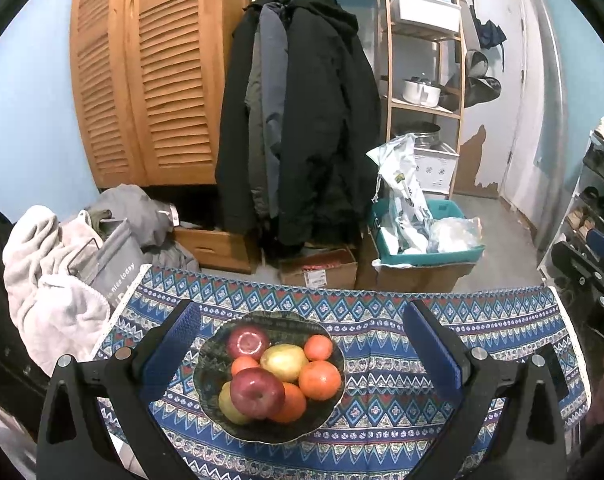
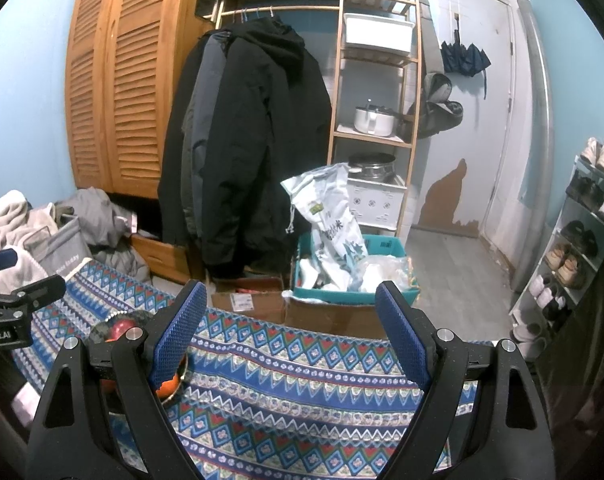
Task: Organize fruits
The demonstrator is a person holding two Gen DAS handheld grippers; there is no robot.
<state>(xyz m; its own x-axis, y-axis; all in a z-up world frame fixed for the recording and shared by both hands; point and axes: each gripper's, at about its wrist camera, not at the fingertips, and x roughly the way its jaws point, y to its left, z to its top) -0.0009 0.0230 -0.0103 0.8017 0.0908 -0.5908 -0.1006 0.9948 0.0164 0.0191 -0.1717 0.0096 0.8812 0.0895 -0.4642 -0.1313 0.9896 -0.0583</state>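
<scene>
Red apples, oranges and yellow pears point(image 1: 284, 361) lie heaped in the dark patterned glass bowl point(image 1: 206, 364) on the blue patterned cloth surface point(image 1: 382, 380). Left gripper point(image 1: 302, 356) fingers straddle the bowl wide, likely choosing; right gripper point(image 2: 292, 336) beside it, wide, empty.

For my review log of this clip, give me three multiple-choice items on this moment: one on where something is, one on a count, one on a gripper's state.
1. Where is the fruit?
A. In a bowl on the patterned cloth
B. In the teal crate
C. On the wooden shelf

2. How many red apples show in the bowl?
A. None
B. Two
C. Five

3. How does the right gripper stand?
A. Shut on an orange
B. Shut, empty
C. Open, empty

Answers:
1 A, the bowl sits on the patterned cloth.
2 B, one red apple near, another red apple behind.
3 C, the right gripper has only cloth between wide-apart fingers.
</scene>
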